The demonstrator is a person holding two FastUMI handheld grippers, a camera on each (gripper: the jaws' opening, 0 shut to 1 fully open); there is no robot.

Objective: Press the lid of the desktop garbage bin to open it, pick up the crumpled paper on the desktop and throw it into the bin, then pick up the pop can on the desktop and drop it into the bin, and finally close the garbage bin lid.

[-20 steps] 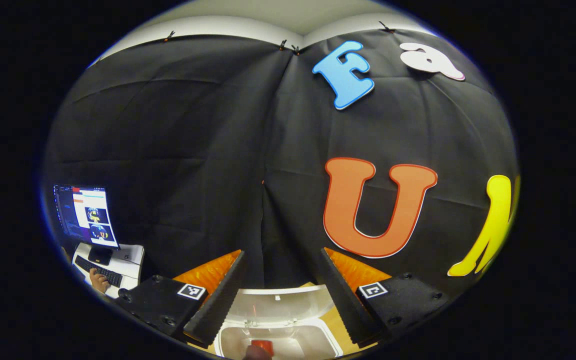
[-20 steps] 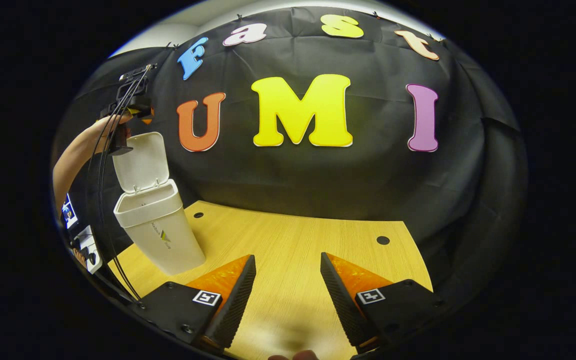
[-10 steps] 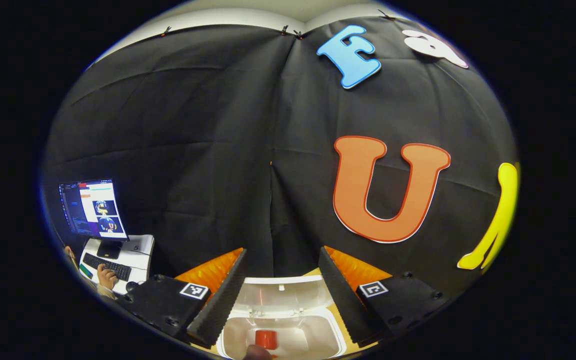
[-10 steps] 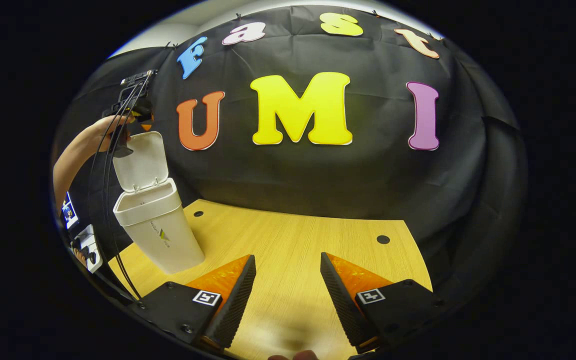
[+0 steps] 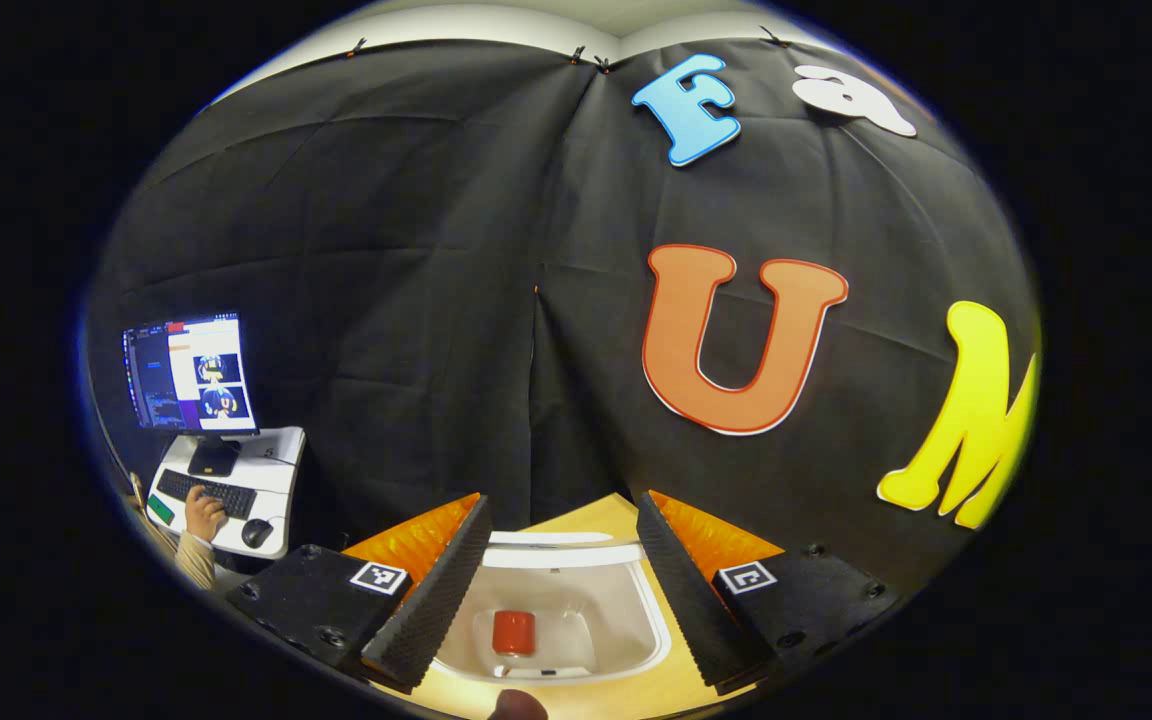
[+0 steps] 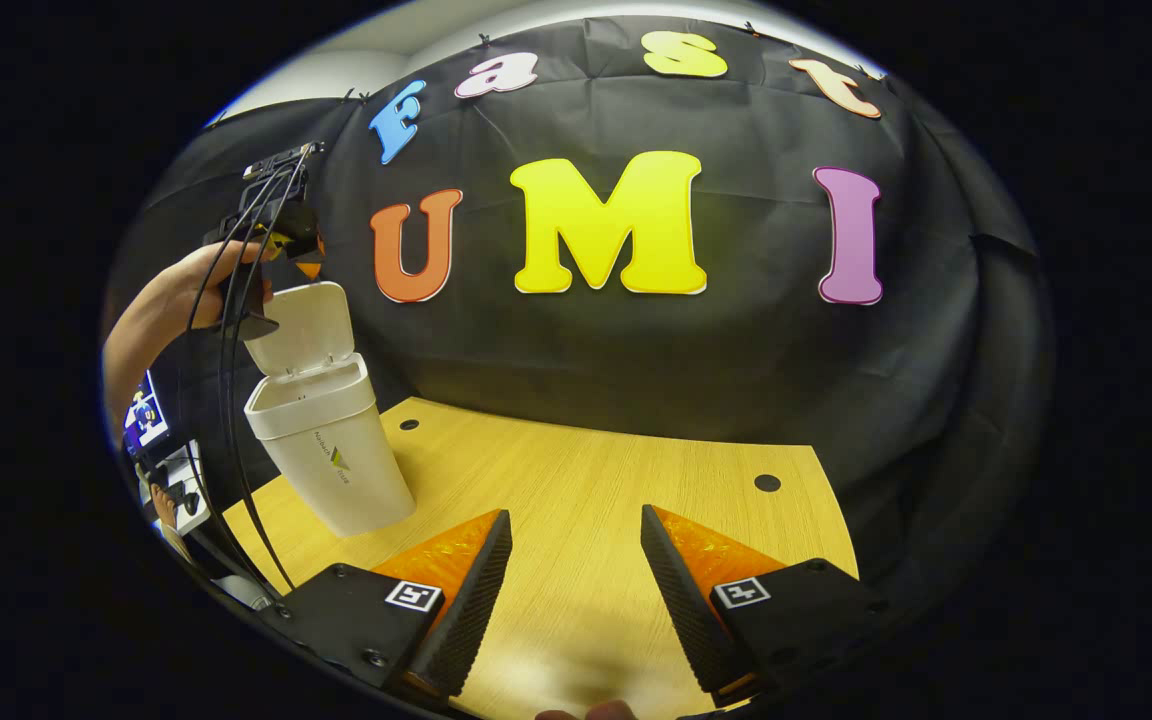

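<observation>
Bin open, can inside, lid closing about to begin.

Tabletop (image 6: 596,480) of pale wood fills the lower centre of the right gripper view. At middle left stands the white garbage bin (image 6: 336,455), its lid (image 6: 301,325) raised, with a hand (image 6: 171,295) holding the left gripper (image 6: 271,235) beside the lid's top edge. The right gripper (image 6: 571,590), bottom centre, hovers with fingers spread, holding nothing. In the left gripper view, its own fingers (image 5: 436,590) are spread above the bin mouth, the red pop can (image 5: 513,632) lying inside at bottom centre. Crumpled paper cannot be made out. Judged: closing remains; push the lid forward and down. Compared with a second ago, the lid tilts further forward and the bin interior shows more fully.
</observation>
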